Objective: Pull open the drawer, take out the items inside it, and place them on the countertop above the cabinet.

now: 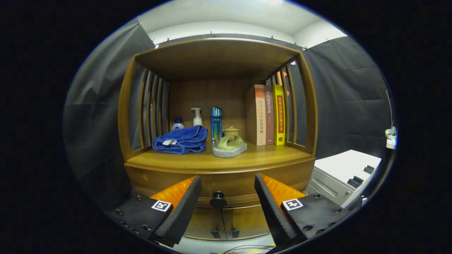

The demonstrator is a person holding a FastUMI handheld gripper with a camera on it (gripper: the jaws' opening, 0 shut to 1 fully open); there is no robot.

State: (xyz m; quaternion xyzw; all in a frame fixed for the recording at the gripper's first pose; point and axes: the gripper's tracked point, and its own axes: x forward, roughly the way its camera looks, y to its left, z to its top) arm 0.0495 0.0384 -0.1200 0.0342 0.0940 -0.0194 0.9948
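Two ridged black fingers (pixel 187 208) with orange backs stand wide apart, clamped on nothing, and the gripper (pixel 227 208) is held level, aimed straight at the front of a wooden cabinet (pixel 307 116). Each finger mount carries one square black-and-white marker. Between the fingers and just beyond their tips sits one round black knob (pixel 218 200) on the closed drawer (pixel 229 185), a curved, grooved wooden front. Below it are two cabinet doors (pixel 226 222), each with a small dark handle. Above the drawer lies the smooth wooden countertop (pixel 247 160), bearing one folded blue cloth (pixel 182 140), one olive ceramic teapot (pixel 230 139) on a flat grey stone slab, one tall blue bottle (pixel 216 123), one white pump bottle (pixel 197 117), one small blue-capped bottle (pixel 177 123) and three upright books (pixel 266 114). Slatted sides flank the shelf. One white boxy unit (pixel 344 173) stands to the right.
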